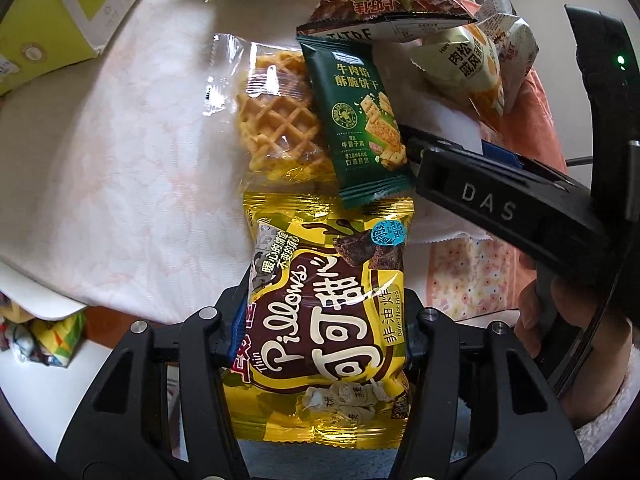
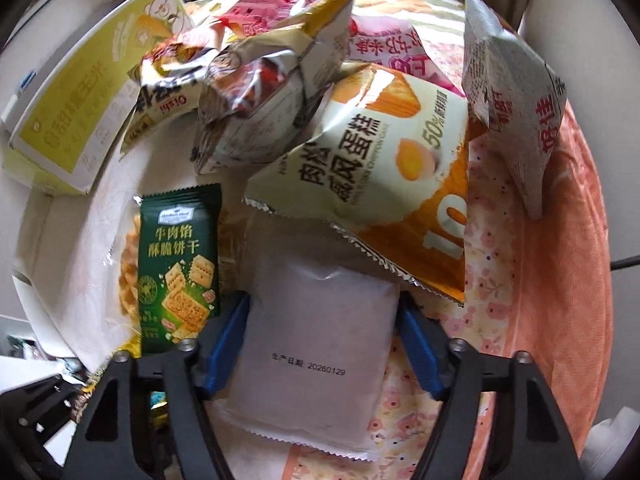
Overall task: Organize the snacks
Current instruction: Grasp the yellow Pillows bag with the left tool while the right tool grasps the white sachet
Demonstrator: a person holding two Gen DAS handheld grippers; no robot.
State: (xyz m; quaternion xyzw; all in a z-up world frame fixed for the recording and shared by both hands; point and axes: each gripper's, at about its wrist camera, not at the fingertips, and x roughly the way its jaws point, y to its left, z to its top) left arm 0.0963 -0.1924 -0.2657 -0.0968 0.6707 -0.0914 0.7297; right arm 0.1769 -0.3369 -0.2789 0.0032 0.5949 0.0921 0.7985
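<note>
My left gripper (image 1: 326,300) points down and is shut on a yellow and brown "Pillows" snack packet (image 1: 324,320), its pads pressing both long sides. Just beyond lie a clear waffle packet (image 1: 276,120) and a dark green cracker packet (image 1: 356,120). My right gripper (image 2: 322,308) is shut on a plain white packet (image 2: 316,360) with a printed date, blue pads against both edges. One of its black fingers (image 1: 440,164) shows beside the green cracker packet (image 2: 180,260). An orange and cream chiffon cake packet (image 2: 380,160) overlaps the white packet's far end.
A heap of crumpled snack bags (image 2: 260,92) fills the back. A yellow box (image 2: 80,100) stands at the left edge. Pink floral fabric with an orange rim (image 2: 552,280) curves along the right. Pale cloth (image 1: 120,140) lies left of the packets. A hand (image 1: 536,316) grips the right tool.
</note>
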